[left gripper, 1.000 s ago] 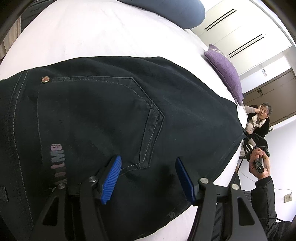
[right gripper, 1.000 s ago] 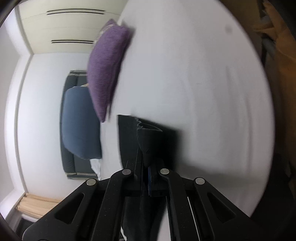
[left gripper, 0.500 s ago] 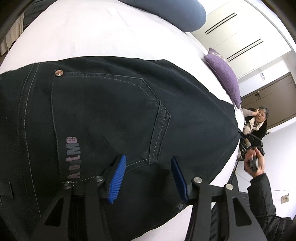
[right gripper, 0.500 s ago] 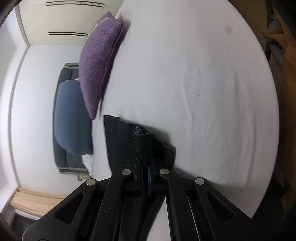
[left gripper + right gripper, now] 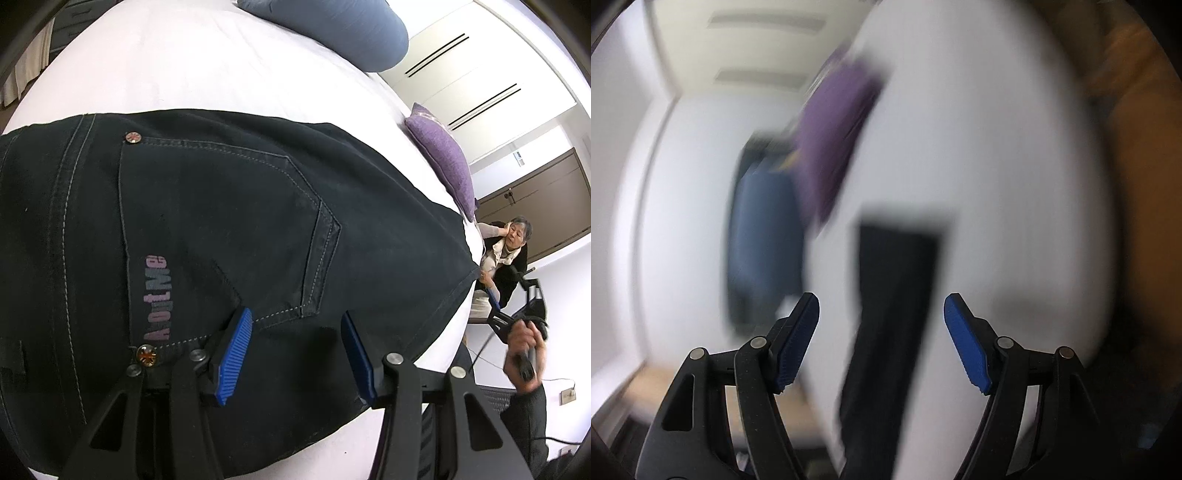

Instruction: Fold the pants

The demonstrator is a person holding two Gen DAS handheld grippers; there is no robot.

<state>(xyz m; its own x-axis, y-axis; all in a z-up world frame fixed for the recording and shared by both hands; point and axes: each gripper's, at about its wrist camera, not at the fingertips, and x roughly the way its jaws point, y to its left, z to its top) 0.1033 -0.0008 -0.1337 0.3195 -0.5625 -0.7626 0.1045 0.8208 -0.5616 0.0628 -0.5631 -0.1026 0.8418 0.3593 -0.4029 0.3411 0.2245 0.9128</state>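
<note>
Left gripper (image 5: 295,354) jaws gape wide over the pants (image 5: 229,229), gripping nothing. Right gripper (image 5: 882,339) jaws spread wide, the trouser leg (image 5: 894,295) loose between them

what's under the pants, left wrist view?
The white bed sheet shows all around the black pants, which lie flat on it. Whatever is directly beneath the fabric is covered.

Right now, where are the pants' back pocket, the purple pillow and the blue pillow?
back pocket (image 5: 221,229), left wrist view, pocket's middle.
purple pillow (image 5: 443,158), left wrist view, its top face.
blue pillow (image 5: 340,26), left wrist view, its side.
</note>
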